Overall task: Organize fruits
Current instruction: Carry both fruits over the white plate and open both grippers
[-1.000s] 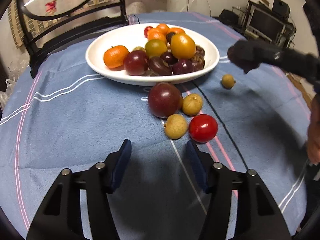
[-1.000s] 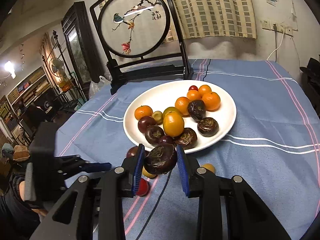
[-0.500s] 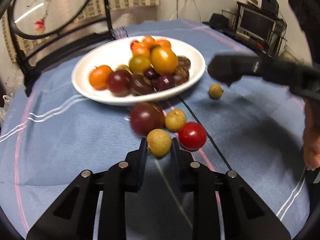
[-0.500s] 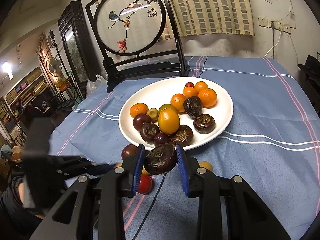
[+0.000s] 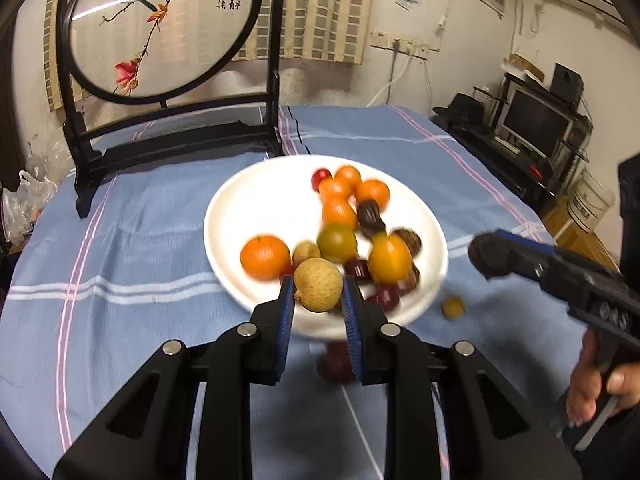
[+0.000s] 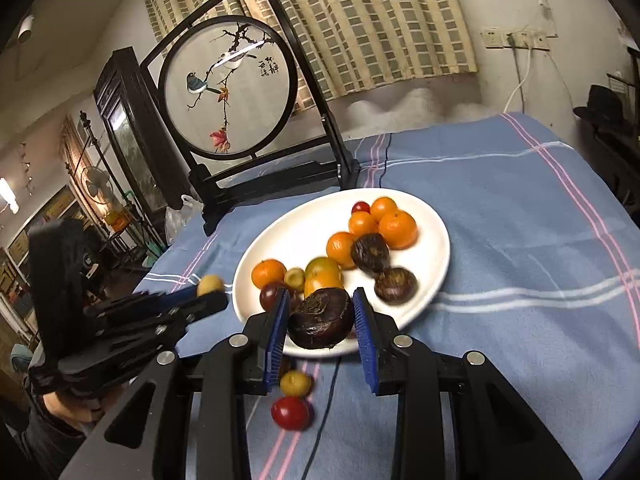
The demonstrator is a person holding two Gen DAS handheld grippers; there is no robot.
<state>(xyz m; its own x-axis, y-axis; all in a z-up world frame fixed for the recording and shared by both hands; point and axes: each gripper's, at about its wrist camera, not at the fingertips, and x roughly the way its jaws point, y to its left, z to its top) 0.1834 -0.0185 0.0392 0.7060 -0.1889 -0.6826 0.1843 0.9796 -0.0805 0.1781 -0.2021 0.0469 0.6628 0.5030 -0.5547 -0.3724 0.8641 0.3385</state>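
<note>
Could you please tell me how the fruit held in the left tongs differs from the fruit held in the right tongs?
The longan in the left tongs is pale tan; the water chestnut in the right tongs is dark purplish brown. The longan looks round, the water chestnut flatter. Both are clamped between blue pads, lifted in front of the white plate.

The plate's (image 6: 288,236) left half lies bare; the standing screen (image 6: 224,88) blocks behind.

Plate fruits (image 5: 352,240) blurred (dark ones unidentifiable)
</note>
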